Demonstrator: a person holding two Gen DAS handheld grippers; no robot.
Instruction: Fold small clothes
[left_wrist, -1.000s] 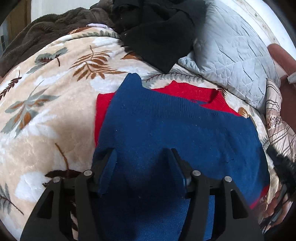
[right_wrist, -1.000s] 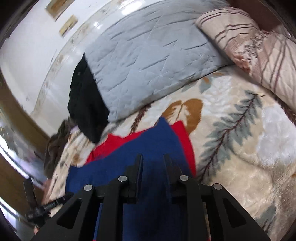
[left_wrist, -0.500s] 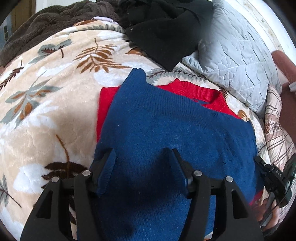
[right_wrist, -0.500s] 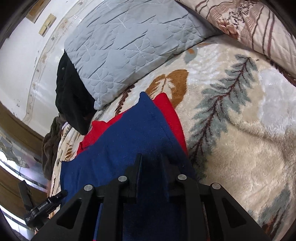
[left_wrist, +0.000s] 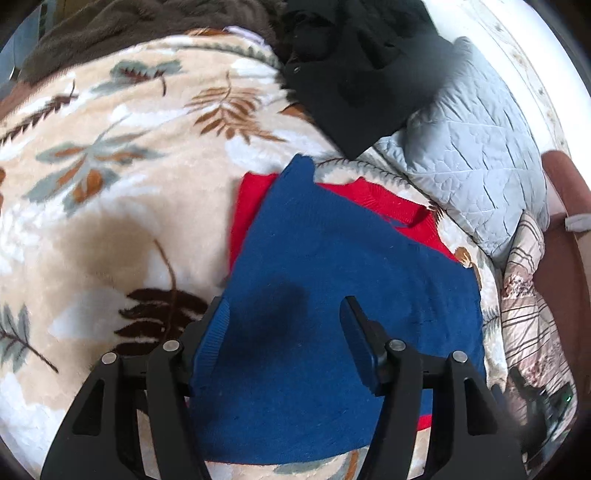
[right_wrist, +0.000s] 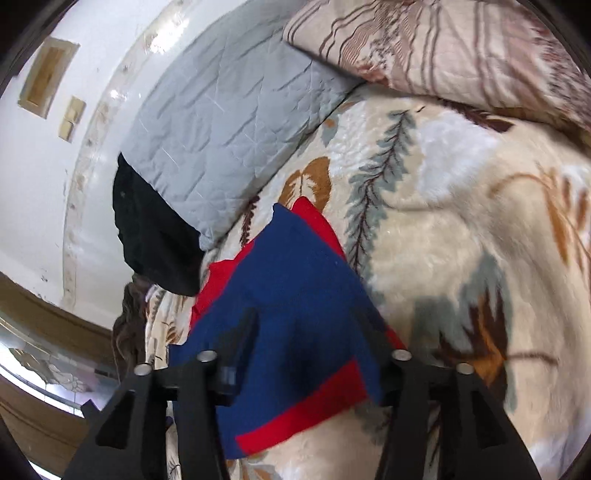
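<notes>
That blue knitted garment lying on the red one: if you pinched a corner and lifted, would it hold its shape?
Probably not. The blue garment looks like soft knit lying limp, so it would likely droop. It may drag the red garment beneath, since fuzzy knits cling.

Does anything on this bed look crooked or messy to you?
Yes. The blue garment lies skewed over the red garment, so red sticks out unevenly along several edges, and one blue corner pokes past. A black garment is heaped loosely against the grey pillow.
</notes>
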